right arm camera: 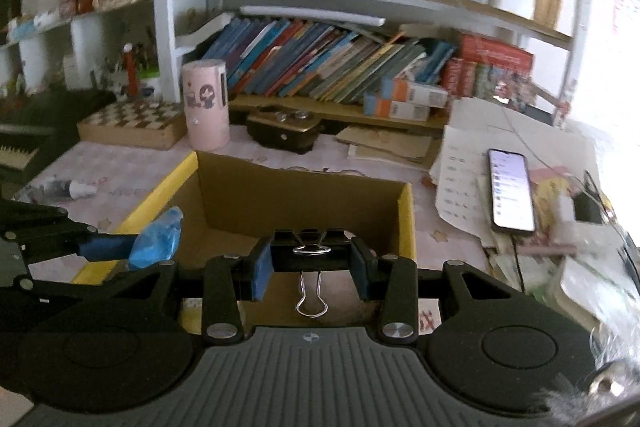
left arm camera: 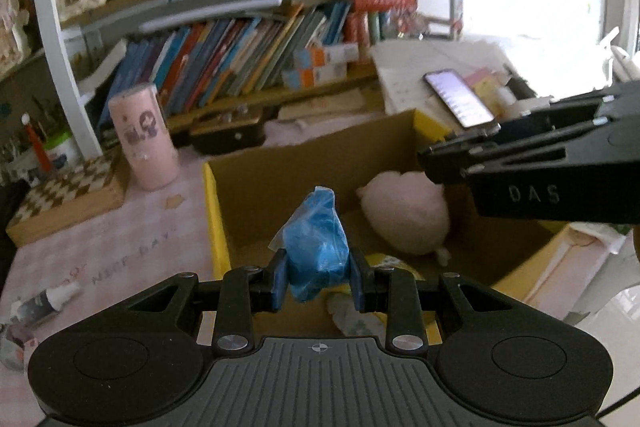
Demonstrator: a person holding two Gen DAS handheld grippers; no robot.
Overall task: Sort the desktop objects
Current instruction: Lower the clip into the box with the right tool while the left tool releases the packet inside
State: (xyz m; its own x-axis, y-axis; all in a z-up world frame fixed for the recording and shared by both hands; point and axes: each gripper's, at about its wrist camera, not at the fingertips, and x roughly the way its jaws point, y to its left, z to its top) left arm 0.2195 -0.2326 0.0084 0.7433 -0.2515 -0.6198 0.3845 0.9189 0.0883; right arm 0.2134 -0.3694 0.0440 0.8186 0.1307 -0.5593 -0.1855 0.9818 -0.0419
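My left gripper (left arm camera: 318, 277) is shut on a crumpled blue plastic bag (left arm camera: 316, 243) and holds it over the near edge of an open cardboard box (left arm camera: 280, 183) with yellow flaps. A pink plush toy (left arm camera: 404, 215) lies inside the box. My right gripper (right arm camera: 312, 269) is shut on a black binder clip (right arm camera: 310, 247) with its wire handles hanging down, held above the same box (right arm camera: 296, 199). The right gripper enters the left wrist view (left arm camera: 440, 163) from the right, above the plush. The blue bag also shows in the right wrist view (right arm camera: 158, 237) at the left.
A pink cylinder cup (left arm camera: 144, 143), a checkered wooden box (left arm camera: 64, 203) and a small spray bottle (left arm camera: 48, 301) sit left of the box on the pink tablecloth. A lit phone (right arm camera: 510, 195) lies on papers at right. Bookshelves (right arm camera: 320, 67) stand behind.
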